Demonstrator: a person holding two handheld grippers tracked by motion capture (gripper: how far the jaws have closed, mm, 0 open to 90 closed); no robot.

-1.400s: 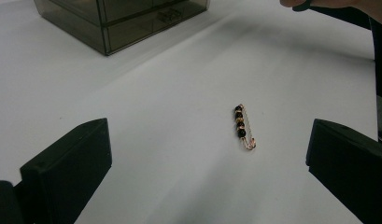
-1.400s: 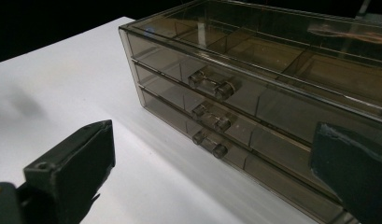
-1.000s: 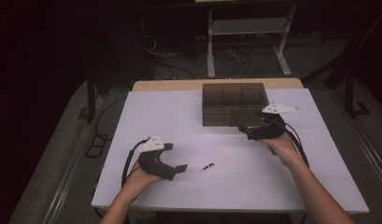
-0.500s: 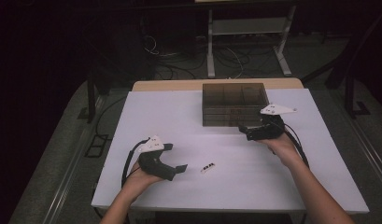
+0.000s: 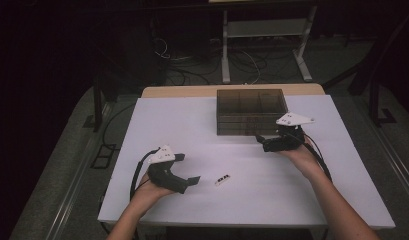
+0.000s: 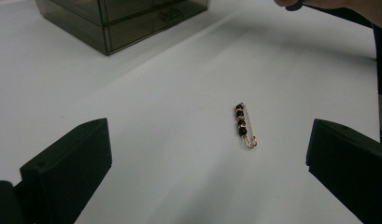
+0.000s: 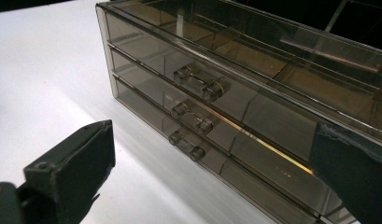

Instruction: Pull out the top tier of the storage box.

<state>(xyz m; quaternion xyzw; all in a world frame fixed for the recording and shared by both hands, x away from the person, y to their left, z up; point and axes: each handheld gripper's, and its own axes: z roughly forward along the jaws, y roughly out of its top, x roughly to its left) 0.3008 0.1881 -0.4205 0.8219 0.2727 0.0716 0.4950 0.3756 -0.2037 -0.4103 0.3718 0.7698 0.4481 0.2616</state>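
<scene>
A small safety pin strung with dark and gold beads [image 5: 222, 180] [image 6: 244, 125] lies on the white table. My left gripper [image 5: 191, 180] [image 6: 207, 172] rests just left of it, open, and the pin lies ahead between the jaws. A smoky clear three-drawer box [image 5: 250, 111] [image 7: 235, 93] stands at the back centre with all drawers shut. My right gripper [image 5: 260, 140] [image 7: 212, 172] is open just in front of the box's right end, facing the three drawer handles [image 7: 191, 119].
The white table [image 5: 312, 200] has bare room in front and at the left. Its wooden edge [image 5: 192, 91] shows at the back. Beyond it are cables and a white stand frame [image 5: 262, 45] on a dark floor.
The right gripper has dropped slightly and edged toward the box front. The left gripper and the pin stay where they were.
</scene>
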